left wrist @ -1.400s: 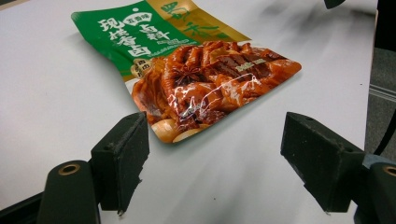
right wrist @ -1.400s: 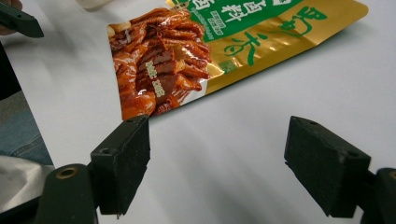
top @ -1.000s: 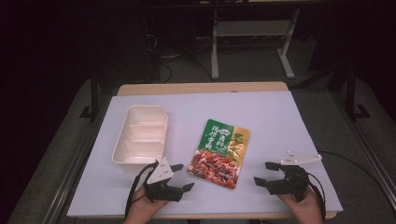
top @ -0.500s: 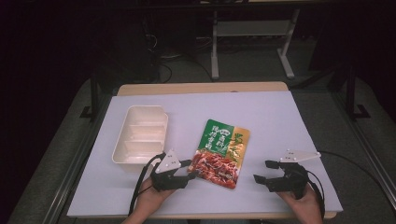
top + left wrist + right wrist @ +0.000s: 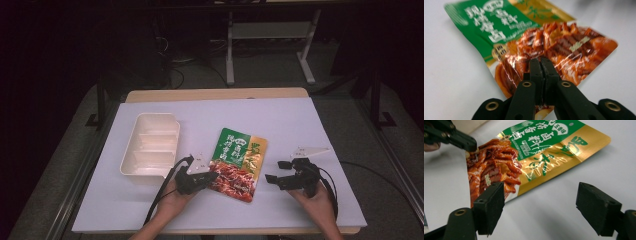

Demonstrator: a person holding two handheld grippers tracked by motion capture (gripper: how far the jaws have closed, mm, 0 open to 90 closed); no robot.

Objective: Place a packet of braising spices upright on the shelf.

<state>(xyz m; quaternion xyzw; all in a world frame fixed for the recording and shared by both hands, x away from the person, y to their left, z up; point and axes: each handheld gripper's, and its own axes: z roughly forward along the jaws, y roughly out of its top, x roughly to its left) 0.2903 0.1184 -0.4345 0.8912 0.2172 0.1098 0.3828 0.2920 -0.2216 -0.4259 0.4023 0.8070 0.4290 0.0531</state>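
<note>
Nearest, the left gripper is pinching the pouch's near-left corner, while the right gripper is hanging spread just beside its right edge. Farther left, a tray is sitting on the table.

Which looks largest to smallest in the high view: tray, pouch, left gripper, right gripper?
1. Tray
2. Pouch, slightly smaller than the tray
3. Left gripper and right gripper: they look alike, so unranked
</note>
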